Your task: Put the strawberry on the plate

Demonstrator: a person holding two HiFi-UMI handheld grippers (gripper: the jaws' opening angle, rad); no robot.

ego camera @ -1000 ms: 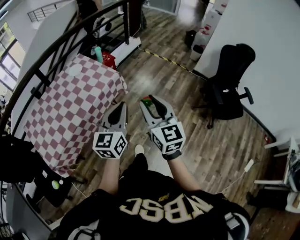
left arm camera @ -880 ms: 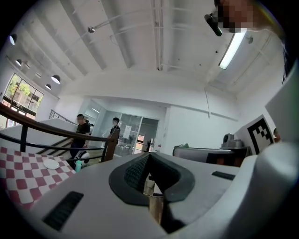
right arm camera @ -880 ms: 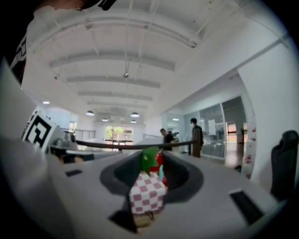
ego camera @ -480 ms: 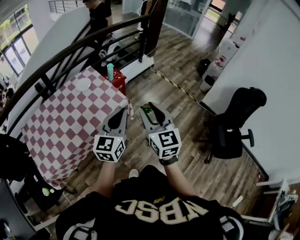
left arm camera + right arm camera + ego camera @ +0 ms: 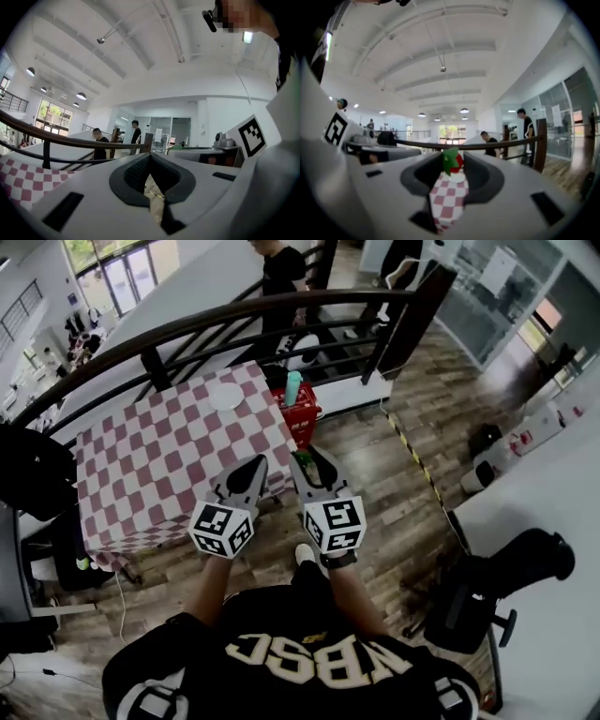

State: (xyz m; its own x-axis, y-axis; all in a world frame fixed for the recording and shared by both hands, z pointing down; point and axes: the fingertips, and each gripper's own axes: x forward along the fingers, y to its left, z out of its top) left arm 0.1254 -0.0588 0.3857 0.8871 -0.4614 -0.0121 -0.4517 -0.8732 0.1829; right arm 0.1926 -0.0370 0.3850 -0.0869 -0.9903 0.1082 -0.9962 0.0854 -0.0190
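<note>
My right gripper (image 5: 307, 463) is shut on the strawberry (image 5: 453, 162), red with a green leafy top, pinched between the jaw tips. My left gripper (image 5: 251, 471) is beside it, shut and holding nothing; its tips (image 5: 149, 157) meet. Both hover above the wooden floor at the near right edge of a table with a red-and-white checked cloth (image 5: 159, 465). The small white plate (image 5: 225, 397) sits on the far side of that table. In the right gripper view the plate (image 5: 457, 177) shows just under the strawberry, past the checked cloth (image 5: 447, 201).
A curved black railing (image 5: 234, 315) runs behind the table. A red basket (image 5: 298, 414) with a teal bottle (image 5: 293, 385) stands at the table's far right corner. A person (image 5: 279, 273) stands beyond the railing. A black office chair (image 5: 497, 592) is at the lower right.
The person carrying the grippers has turned and come closer to the checked table; table and plate now lie straight ahead. Both grippers keep their pose, the strawberry still gripped.
</note>
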